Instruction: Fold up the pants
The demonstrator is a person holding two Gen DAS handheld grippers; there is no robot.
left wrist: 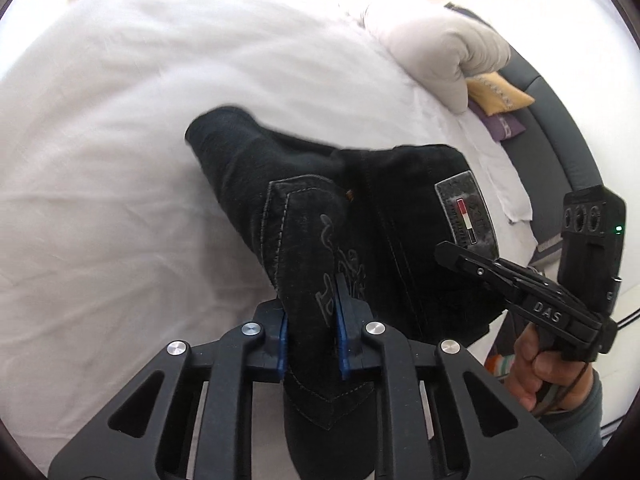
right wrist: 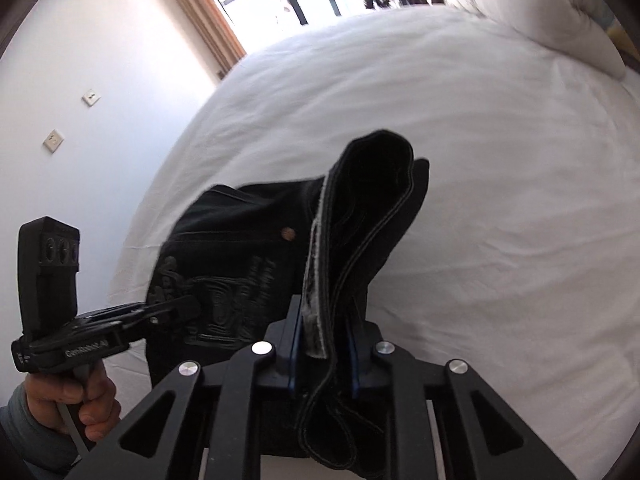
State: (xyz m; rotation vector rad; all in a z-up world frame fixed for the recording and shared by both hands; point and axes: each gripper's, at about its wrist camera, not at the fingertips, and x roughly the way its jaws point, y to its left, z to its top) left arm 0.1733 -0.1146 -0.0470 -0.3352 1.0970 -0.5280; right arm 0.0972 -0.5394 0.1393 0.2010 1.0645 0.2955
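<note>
Nearest, the left gripper (left wrist: 311, 328) is clamped on the embroidered back pocket of the black denim pants (left wrist: 360, 216), and the right gripper (right wrist: 323, 344) is clamped on the waistband edge. The folded pants hang between them, lifted above the white bed sheet (left wrist: 100, 160) — a grey pillow (left wrist: 432, 48) lies beyond. Uneven lowering could let the heavy layers slide apart, spoiling the fold.

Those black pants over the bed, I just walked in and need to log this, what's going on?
A person is folding black pants over a white bed, one handheld tool in each hand. The left tool is shut on the embroidered back-pocket area. The right tool is shut on the bunched waistband edge. The pants hang lifted between the two tools, already partly folded.
</note>
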